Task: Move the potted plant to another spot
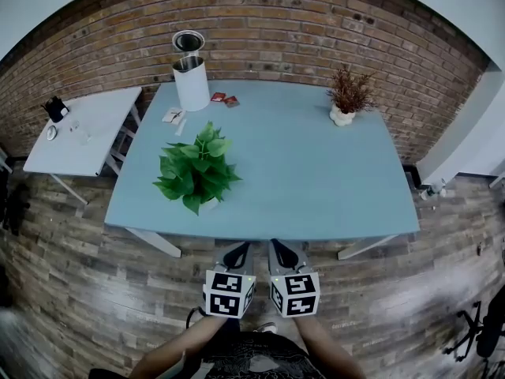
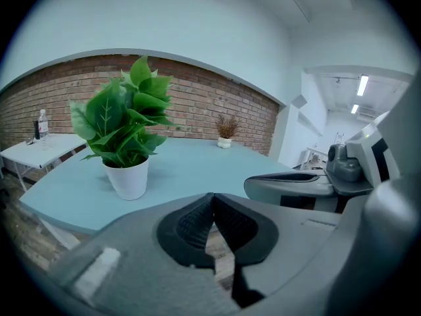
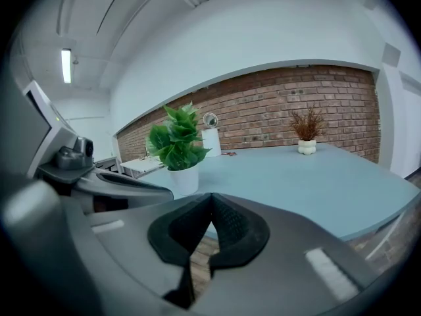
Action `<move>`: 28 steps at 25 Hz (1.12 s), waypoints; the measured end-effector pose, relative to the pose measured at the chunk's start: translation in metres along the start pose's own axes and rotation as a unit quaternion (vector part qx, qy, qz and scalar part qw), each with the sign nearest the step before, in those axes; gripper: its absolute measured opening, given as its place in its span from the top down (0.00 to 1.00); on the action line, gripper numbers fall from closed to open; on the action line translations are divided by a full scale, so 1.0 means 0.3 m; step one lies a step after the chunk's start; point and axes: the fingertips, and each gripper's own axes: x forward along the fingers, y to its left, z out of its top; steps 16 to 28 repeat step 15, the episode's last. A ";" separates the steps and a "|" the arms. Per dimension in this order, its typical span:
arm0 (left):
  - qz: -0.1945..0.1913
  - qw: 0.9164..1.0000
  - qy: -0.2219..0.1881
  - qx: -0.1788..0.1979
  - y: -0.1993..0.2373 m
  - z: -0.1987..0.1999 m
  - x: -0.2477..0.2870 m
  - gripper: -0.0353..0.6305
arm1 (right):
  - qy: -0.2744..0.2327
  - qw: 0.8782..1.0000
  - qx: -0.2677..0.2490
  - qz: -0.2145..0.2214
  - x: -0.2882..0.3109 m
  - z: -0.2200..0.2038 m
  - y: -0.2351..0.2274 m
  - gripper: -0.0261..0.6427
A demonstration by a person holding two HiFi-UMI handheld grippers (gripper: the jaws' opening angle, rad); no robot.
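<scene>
A green leafy potted plant (image 1: 196,174) in a white pot (image 2: 129,177) stands near the front left of the light blue table (image 1: 316,180); the right gripper view also shows the plant (image 3: 176,143). My left gripper (image 1: 238,253) and right gripper (image 1: 280,251) hover side by side just off the table's near edge, clear of the plant. Both sets of jaws are shut with nothing between them: the left gripper (image 2: 212,199) has its pads touching at the tips, and so does the right gripper (image 3: 211,199).
A small dried plant in a white pot (image 1: 347,97) sits at the back right of the table. A white cylinder bin (image 1: 190,79) and small red items (image 1: 224,99) are at the back left. A white side table (image 1: 83,129) stands to the left. Brick wall behind.
</scene>
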 end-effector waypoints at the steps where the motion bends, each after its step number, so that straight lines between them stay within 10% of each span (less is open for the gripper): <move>1: -0.001 1.000 0.001 0.001 -0.012 -0.005 -0.002 0.95 | 0.001 1.000 0.001 0.000 -0.011 -0.006 -0.003 0.95; 28: -0.013 1.000 0.012 0.013 -0.139 -0.058 -0.018 0.95 | 0.003 1.000 0.020 -0.003 -0.118 -0.074 -0.044 0.95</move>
